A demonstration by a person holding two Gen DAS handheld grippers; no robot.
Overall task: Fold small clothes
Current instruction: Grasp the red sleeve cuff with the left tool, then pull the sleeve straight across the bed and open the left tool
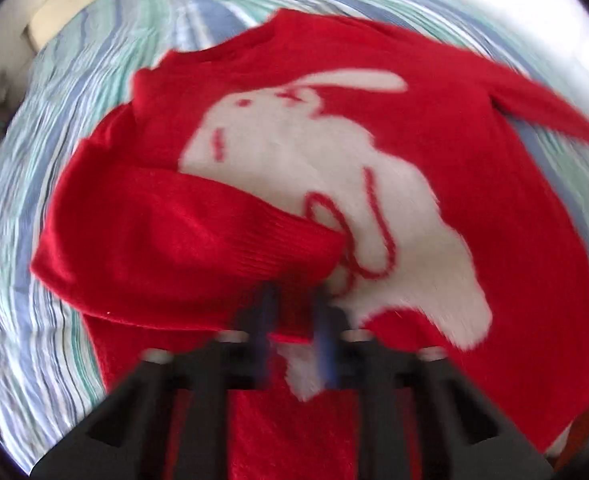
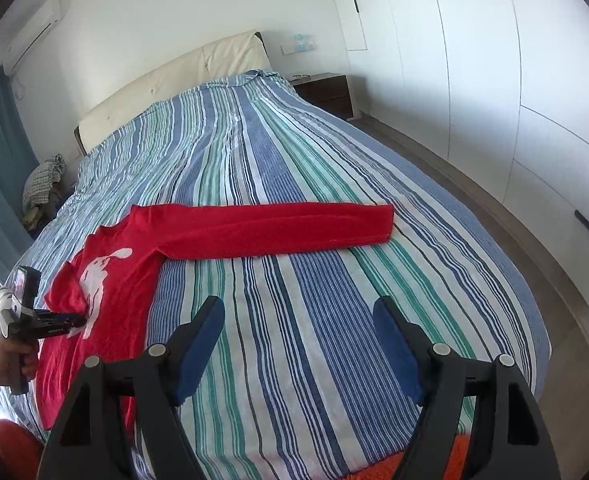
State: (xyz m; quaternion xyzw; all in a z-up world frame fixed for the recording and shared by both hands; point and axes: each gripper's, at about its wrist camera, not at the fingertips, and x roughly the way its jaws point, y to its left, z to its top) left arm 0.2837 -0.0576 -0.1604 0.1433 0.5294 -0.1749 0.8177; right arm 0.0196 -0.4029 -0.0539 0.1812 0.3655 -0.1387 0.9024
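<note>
1. Person's hand (image 2: 12, 360), at the bed's left edge, grips the handle of the left gripper (image 2: 79, 321); its jaws are clenched, the tips at the folded sleeve's cuff (image 1: 294, 256). Motion blur leaves it unclear whether cloth is pinched.
2. Red sweater (image 2: 110, 280) with a white rabbit motif (image 1: 314, 184) lies flat near the bed's left edge and foot. One sleeve is folded across the chest.
3. The other sleeve (image 2: 278, 230) stretches straight out toward the bed's right edge, its cuff stopping short of that edge.
4. Striped bedspread (image 2: 294, 152) lies bare from the sleeve up to the headboard (image 2: 174, 80), and from the sleeve down to the foot.
5. Right gripper (image 2: 298, 348) hangs over the bare foot area, fingers released, nothing between them.
6. Wardrobe (image 2: 534, 80) stands beyond a strip of floor past the bed's right edge.
</note>
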